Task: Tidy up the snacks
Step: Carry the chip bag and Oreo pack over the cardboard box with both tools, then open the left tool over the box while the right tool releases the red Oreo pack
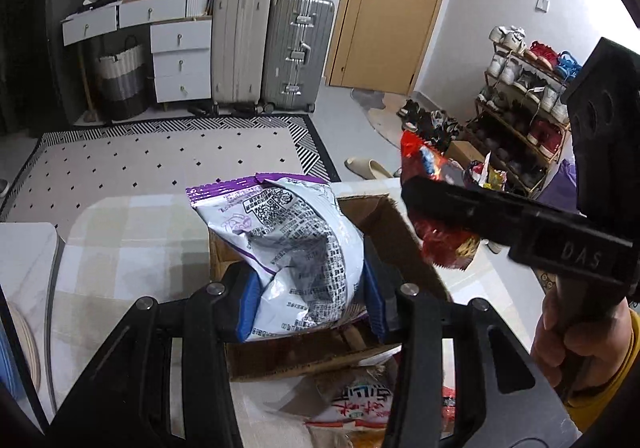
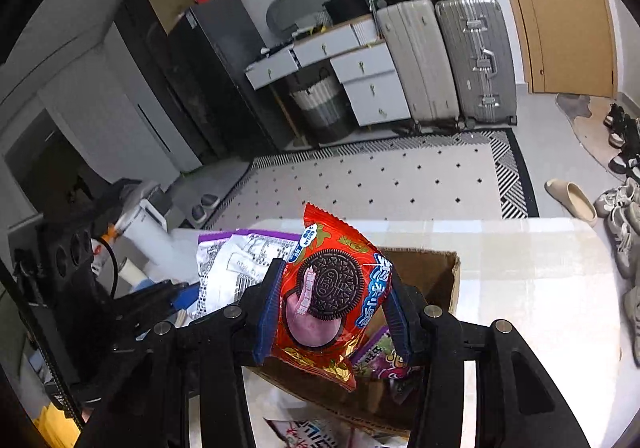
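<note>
Purple-and-white snack bag (image 1: 296, 248): crinkled glossy plastic film, printed. Red cookie packet (image 2: 324, 288): shiny plastic film, creased. Cardboard box (image 1: 384, 224): matt brown corrugated paperboard, rough torn flap edges. Gripper pads (image 2: 272, 308): blue ribbed rubber-like facing on matt black plastic fingers. Tablecloth (image 1: 132, 232): matt checked fabric

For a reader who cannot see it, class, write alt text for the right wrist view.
The right gripper pinches a red Oreo packet between its blue-padded fingers, above an open cardboard box on a pale checked table. At left, the left gripper holds a white and purple snack bag; suitcases stand behind.
</note>
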A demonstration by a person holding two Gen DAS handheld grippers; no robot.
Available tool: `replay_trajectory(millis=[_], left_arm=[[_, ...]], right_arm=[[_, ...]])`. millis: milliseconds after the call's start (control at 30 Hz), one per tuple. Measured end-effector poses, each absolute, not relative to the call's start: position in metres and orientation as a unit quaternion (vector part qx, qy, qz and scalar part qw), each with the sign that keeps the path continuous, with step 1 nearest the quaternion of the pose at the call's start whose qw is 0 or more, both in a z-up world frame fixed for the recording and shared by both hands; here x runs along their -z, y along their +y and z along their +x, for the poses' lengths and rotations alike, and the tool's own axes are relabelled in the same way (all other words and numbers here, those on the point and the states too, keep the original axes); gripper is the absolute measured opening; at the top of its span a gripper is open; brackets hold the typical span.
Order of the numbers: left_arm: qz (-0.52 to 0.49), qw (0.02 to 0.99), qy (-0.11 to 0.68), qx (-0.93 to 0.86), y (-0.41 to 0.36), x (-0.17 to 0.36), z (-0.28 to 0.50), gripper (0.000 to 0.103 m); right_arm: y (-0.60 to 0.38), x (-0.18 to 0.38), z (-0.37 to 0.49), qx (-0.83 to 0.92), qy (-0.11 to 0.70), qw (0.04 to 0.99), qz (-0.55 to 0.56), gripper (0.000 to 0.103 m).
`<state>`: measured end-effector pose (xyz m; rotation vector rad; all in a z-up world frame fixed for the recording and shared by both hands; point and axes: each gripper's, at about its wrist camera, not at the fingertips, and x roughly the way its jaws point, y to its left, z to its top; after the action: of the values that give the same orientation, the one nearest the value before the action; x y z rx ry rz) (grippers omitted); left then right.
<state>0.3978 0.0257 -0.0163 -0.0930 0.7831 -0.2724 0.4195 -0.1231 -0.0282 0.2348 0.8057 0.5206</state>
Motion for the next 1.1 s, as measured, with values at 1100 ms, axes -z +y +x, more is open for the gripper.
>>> replay_trajectory(millis=[1100], left_arm=[[-0.013,0.901,0.415,0.122,0.004,0.074,0.43,0.057]], right_arm=[[-0.116,0.074,0.426,-0.231,0.43,0.868,0.094,0.047]])
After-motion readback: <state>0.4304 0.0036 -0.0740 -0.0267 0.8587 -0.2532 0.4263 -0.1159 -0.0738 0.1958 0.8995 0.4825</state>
